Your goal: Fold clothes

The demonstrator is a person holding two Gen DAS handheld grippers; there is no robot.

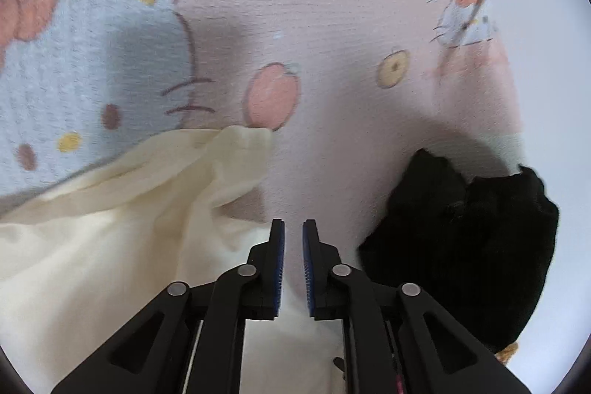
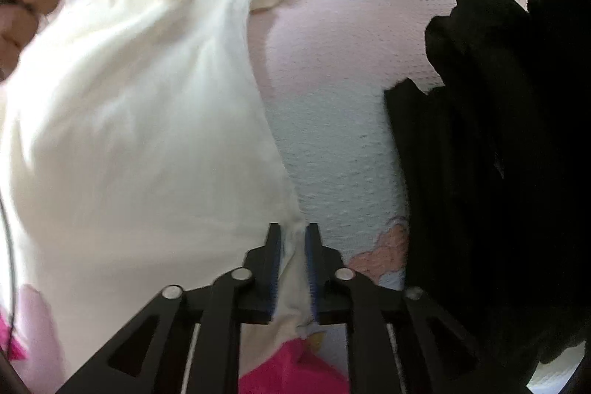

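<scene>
While both jaws stand apart | cream garment (image 2: 140,120) edge between right gripper (image 2: 293,246) | left gripper (image 1: 293,239) empty

Pink cartoon-cat blanket (image 1: 332,24) with flower, fruit prints spread beneath everything.

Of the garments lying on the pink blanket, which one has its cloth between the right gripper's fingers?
The cream garment: its edge runs between the right gripper. The black garment lies apart, untouched.
</scene>
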